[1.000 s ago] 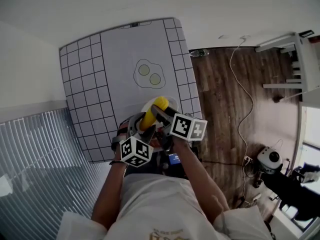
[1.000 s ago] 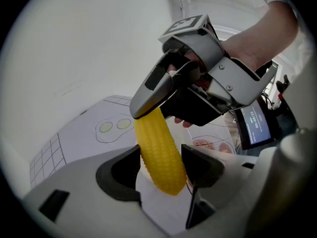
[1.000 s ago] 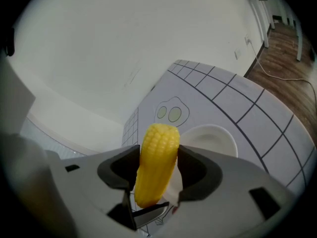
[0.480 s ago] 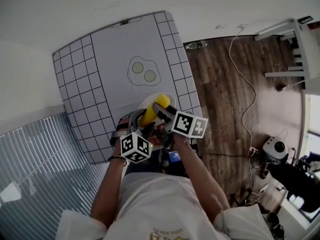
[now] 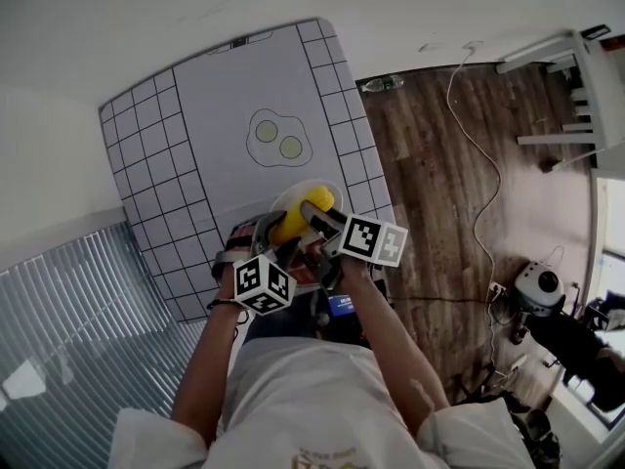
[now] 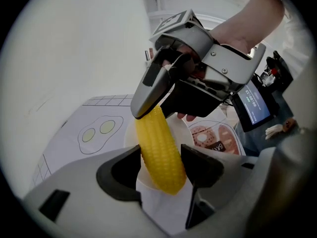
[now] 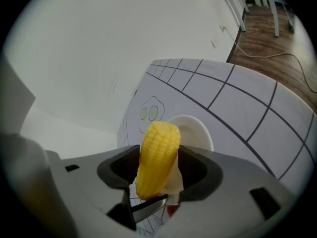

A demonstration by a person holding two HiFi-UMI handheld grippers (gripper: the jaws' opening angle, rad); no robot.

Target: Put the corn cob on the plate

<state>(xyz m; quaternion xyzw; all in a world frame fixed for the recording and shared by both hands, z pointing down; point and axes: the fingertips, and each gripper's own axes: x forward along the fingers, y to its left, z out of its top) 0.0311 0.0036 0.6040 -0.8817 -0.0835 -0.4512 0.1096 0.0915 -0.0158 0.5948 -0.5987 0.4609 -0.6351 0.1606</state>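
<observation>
A yellow corn cob point(image 5: 298, 215) hangs tilted over the near part of a white plate point(image 5: 283, 199) on the checked table mat. Both grippers hold it. My left gripper point(image 6: 159, 170) is shut on the cob's point(image 6: 158, 152) lower end, with both pads against its sides. My right gripper point(image 7: 157, 167) is shut on the cob point(image 7: 156, 157) nearer its upper end, and one of its grey fingers point(image 6: 148, 90) lies along the top. The plate point(image 7: 195, 130) sits just beyond the jaws. In the head view, the left gripper point(image 5: 278, 237) and right gripper point(image 5: 311, 213) meet at the cob.
A fried-egg drawing point(image 5: 275, 138) lies on the mat beyond the plate. A printed food picture point(image 6: 213, 138) lies near the plate's right side. The table's right edge point(image 5: 376, 179) drops to a wooden floor with a white cable point(image 5: 474, 164). A small screen point(image 6: 252, 100) is at the person's waist.
Both grippers have rolled slightly and sunk a little with the cob, staying over the plate. Both grips look unchanged.
</observation>
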